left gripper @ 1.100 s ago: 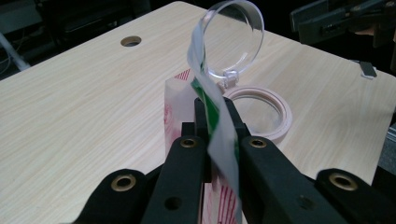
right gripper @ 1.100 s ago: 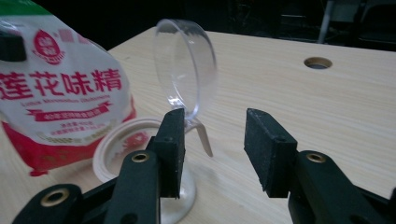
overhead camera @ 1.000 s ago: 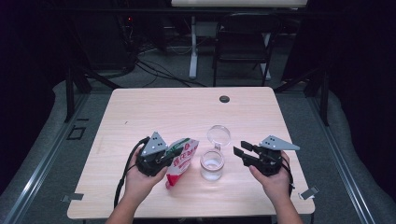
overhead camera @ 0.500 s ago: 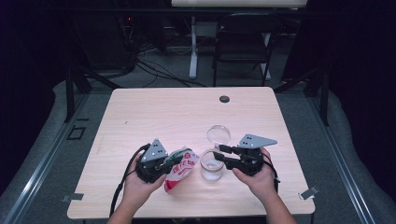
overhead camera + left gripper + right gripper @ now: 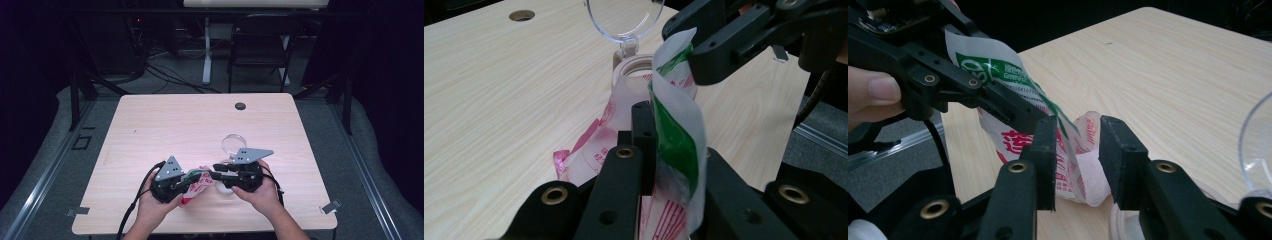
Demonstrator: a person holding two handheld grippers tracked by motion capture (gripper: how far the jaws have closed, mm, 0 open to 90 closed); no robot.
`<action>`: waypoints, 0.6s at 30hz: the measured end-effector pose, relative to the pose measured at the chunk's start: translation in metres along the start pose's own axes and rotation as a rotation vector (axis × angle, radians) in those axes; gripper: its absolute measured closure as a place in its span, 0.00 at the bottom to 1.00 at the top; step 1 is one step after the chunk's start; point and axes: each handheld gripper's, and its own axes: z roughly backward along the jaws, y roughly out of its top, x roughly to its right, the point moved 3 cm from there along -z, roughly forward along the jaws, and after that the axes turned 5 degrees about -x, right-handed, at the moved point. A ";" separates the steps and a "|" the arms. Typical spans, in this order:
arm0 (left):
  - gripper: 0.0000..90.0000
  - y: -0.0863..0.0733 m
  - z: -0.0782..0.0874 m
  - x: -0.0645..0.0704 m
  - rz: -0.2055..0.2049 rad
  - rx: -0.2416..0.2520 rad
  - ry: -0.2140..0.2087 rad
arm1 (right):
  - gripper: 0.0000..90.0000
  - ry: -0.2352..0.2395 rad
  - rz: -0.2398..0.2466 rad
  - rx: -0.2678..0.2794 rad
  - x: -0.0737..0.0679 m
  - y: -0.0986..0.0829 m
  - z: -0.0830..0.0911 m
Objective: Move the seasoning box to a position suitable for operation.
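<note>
On the pale wooden table (image 5: 165, 125), the right gripper (image 5: 219, 167) has swung in from the side, its jaws now open around the top edge of the red, green and white plastic packet (image 5: 196, 182). The left gripper (image 5: 186, 180) still clamps it beside the open clear jar (image 5: 644, 75); tearing or pouring looks imminent.

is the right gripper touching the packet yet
Touching: in the left gripper view, the right gripper pinches the top edge of the packet.

We count 2 grippers, left gripper (image 5: 192, 181) and right gripper (image 5: 216, 171), 1 packet (image 5: 196, 185), 1 jar (image 5: 636, 70), 1 clear lid (image 5: 233, 144), 1 table (image 5: 175, 125).
</note>
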 end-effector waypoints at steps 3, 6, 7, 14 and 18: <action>1.00 -0.001 0.000 0.001 0.004 0.003 -0.006 | 0.80 -0.001 0.015 -0.020 -0.002 -0.001 -0.005; 0.98 -0.001 -0.001 0.001 0.009 0.004 -0.010 | 0.86 -0.003 0.026 -0.033 -0.004 -0.001 -0.009; 0.97 -0.001 -0.001 0.001 0.011 0.001 -0.010 | 0.88 -0.007 0.028 -0.038 -0.004 -0.002 -0.010; 0.87 -0.001 0.008 0.002 0.041 0.014 -0.029 | 1.00 -0.001 0.025 -0.043 -0.004 -0.003 -0.012; 0.85 0.000 0.017 -0.002 0.065 0.010 -0.027 | 1.00 0.005 0.023 -0.045 -0.005 -0.003 -0.012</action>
